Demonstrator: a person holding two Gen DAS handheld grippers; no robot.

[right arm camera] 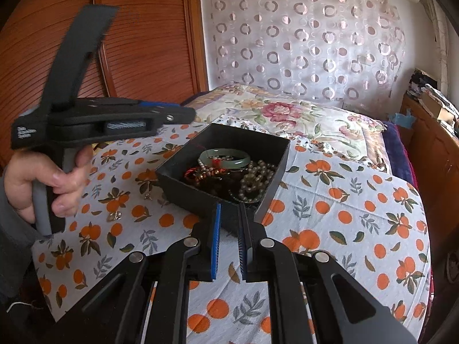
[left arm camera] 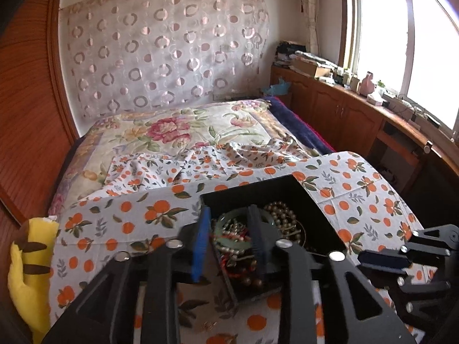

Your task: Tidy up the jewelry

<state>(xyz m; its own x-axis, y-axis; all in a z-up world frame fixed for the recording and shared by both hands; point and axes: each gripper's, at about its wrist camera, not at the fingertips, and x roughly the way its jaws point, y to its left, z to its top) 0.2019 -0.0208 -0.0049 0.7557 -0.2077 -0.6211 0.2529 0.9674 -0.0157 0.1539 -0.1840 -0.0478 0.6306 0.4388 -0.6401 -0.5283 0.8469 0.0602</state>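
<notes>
On the bench's orange-print cloth (right arm camera: 358, 218), the black box (right arm camera: 279, 169) of tangled jewelry sits mid-surface, partly hidden by the spread left hand-held gripper (left arm camera: 229, 240) above it, while the right hand-held gripper (right arm camera: 229, 246) hangs slightly spread before its near corner.

Orange-print cloth (right arm camera: 344, 229) over surface, black jewelry tray (right arm camera: 200, 197), small trinkets (right arm camera: 114, 216) beside it

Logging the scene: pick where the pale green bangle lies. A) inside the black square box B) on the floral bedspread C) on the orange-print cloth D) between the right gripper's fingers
A: the pale green bangle rests atop tangled beads inside the black square box.
</notes>
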